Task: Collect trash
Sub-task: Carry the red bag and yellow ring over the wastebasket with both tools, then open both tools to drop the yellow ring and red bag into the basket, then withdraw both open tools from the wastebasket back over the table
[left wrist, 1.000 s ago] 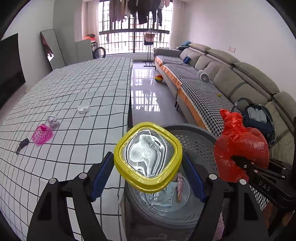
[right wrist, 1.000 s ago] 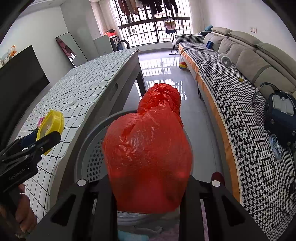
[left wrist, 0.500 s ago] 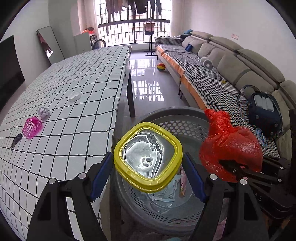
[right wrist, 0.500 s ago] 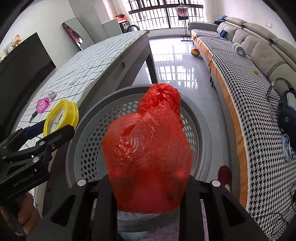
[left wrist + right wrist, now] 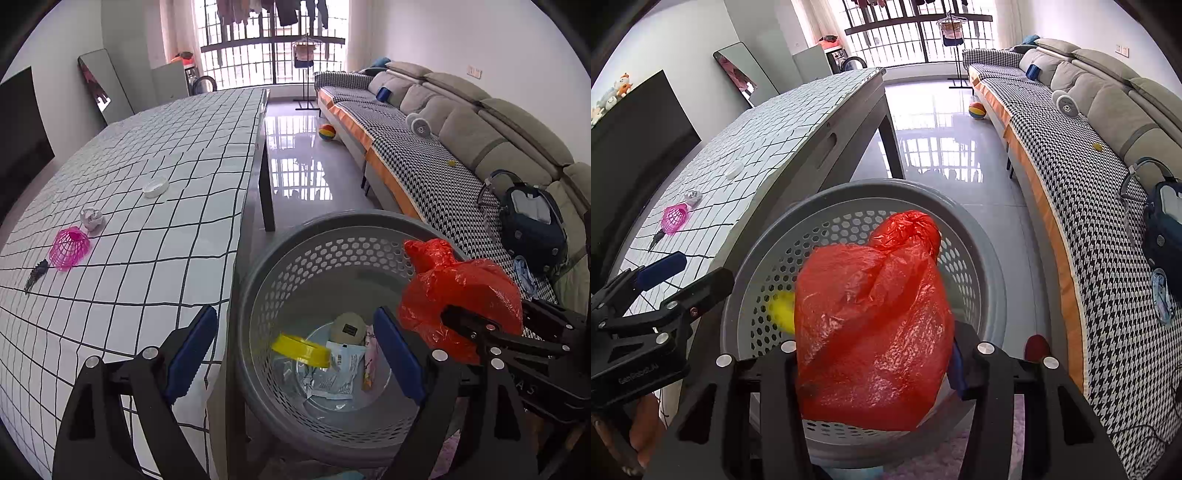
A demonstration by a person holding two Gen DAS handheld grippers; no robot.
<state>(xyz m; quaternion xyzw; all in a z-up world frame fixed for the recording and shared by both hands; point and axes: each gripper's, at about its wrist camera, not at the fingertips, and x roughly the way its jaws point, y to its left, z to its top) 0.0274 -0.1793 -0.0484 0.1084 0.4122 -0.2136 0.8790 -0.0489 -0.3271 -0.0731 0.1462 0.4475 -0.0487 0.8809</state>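
Observation:
A grey perforated basket (image 5: 325, 229) stands on the floor beside the table; it also shows in the right wrist view (image 5: 871, 192). My left gripper (image 5: 295, 347) is open and empty above it. A yellow-rimmed lid (image 5: 300, 349) is falling inside the basket, seen as a yellow blur (image 5: 781, 308) in the right wrist view. Wrappers (image 5: 332, 373) lie at the bottom. My right gripper (image 5: 871, 362) is shut on a red plastic bag (image 5: 871, 317) over the basket's near rim; the bag also shows in the left wrist view (image 5: 458, 295).
The table (image 5: 140, 206) with a checked cloth holds a pink mesh cup (image 5: 69, 246), a crumpled foil ball (image 5: 92, 218), a white lid (image 5: 156, 187) and a small dark scrap (image 5: 36, 274). A sofa (image 5: 461, 147) with a dark backpack (image 5: 532, 221) runs along the right.
My left gripper has opened and let go of the yellow-rimmed lid, which is dropping into the basket. My right gripper has moved with the red bag further over the basket.

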